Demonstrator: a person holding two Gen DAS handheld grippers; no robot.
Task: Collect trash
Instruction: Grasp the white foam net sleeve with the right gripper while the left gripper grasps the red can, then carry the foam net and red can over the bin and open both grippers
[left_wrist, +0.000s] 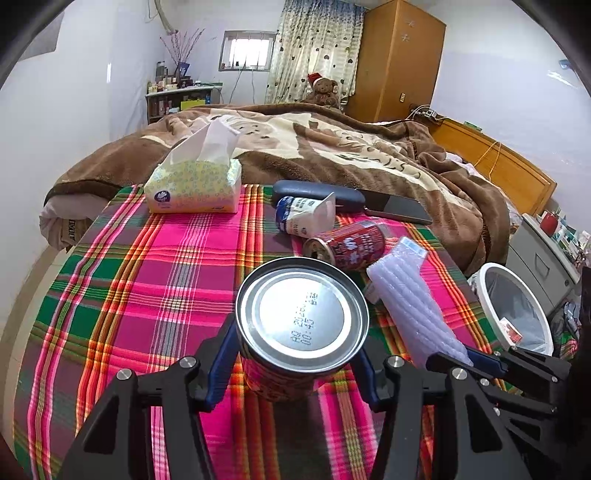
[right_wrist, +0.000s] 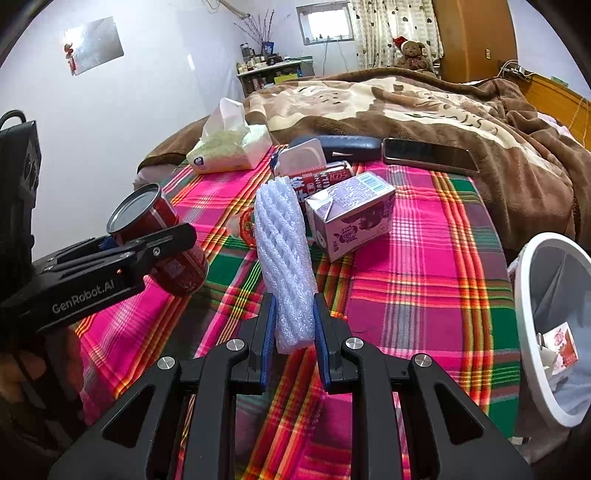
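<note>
My left gripper (left_wrist: 297, 356) is shut on a red can (left_wrist: 301, 317), held tilted above the plaid tablecloth (left_wrist: 147, 295); the can also shows in the right wrist view (right_wrist: 162, 236). My right gripper (right_wrist: 294, 317) is shut on the near end of a white foam sleeve (right_wrist: 284, 254), also seen in the left wrist view (left_wrist: 413, 306). A second red can (left_wrist: 347, 243) lies on its side. A purple drink carton (right_wrist: 354, 214) and a blue-white carton (left_wrist: 306, 216) lie on the cloth. A white trash bin (right_wrist: 554, 332) stands at the right.
A tissue pack (left_wrist: 195, 184), a dark glasses case (left_wrist: 314, 192) and a phone (right_wrist: 430, 155) lie at the table's far edge. A bed with a brown blanket (left_wrist: 332, 147) is behind. The bin (left_wrist: 517, 310) holds a red-white wrapper (right_wrist: 561, 343).
</note>
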